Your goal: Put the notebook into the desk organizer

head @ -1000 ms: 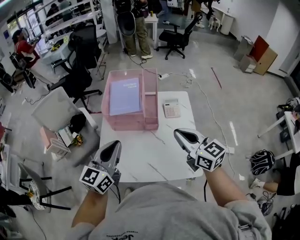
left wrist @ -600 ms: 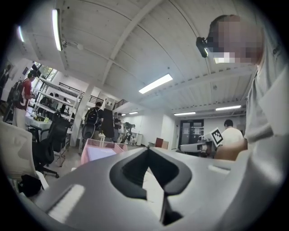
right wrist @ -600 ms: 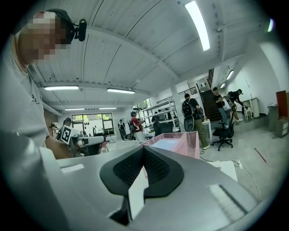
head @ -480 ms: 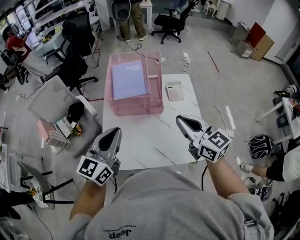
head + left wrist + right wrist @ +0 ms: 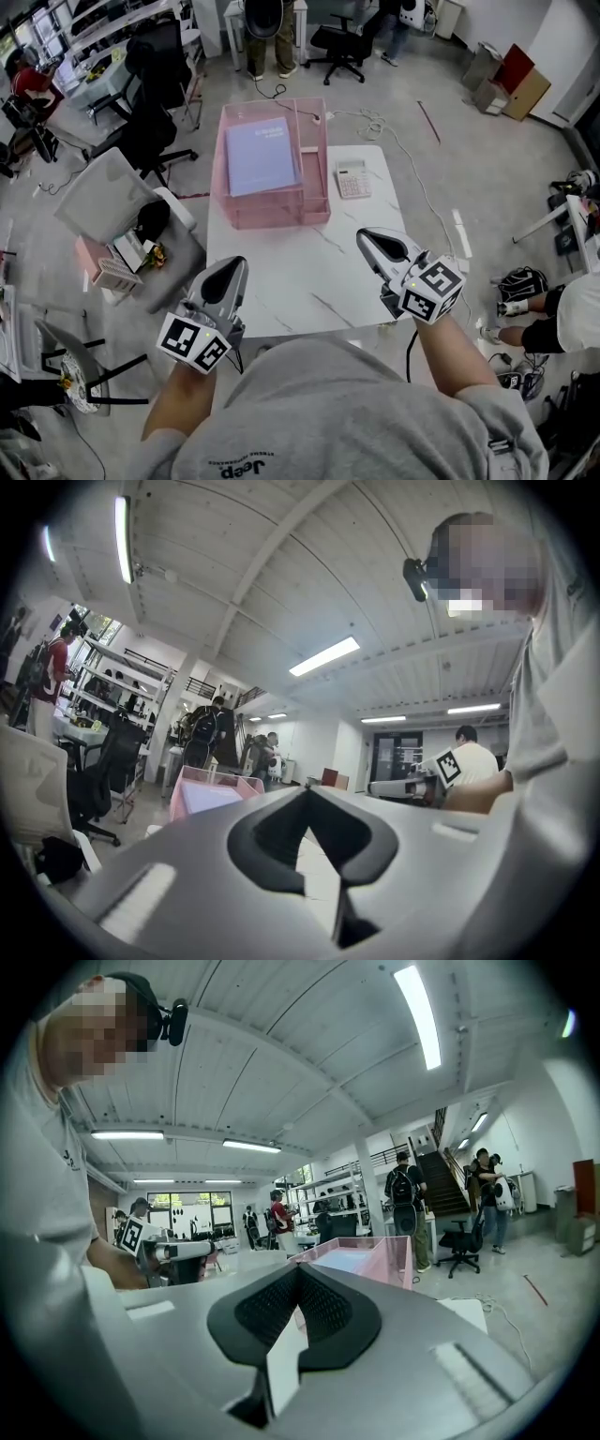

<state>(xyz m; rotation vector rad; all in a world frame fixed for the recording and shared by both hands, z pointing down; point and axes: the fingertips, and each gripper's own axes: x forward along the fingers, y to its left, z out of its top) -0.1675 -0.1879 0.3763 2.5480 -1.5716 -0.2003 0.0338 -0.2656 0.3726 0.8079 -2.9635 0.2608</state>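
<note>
A lavender notebook [image 5: 261, 155] lies flat inside the pink desk organizer [image 5: 281, 217] at the far end of the white table [image 5: 309, 281]. My left gripper [image 5: 230, 267] hovers at the table's near left edge, shut and empty. My right gripper [image 5: 367, 239] hangs over the near right part of the table, also shut with nothing in it. Both are well short of the organizer. In the left gripper view the organizer [image 5: 202, 794] shows beyond the shut jaw tips [image 5: 306, 791]. The right gripper view shows it [image 5: 375, 1258] ahead too.
A white calculator [image 5: 352, 178] lies on the table just right of the organizer. A grey chair [image 5: 112, 220] and a black office chair [image 5: 155, 122] stand to the left. People stand at the back of the room. Cables run over the floor behind the table.
The head view has shifted a little, so the table sits higher in the picture. Both grippers stay shut near the table's front. The notebook has not moved in the organizer.
</note>
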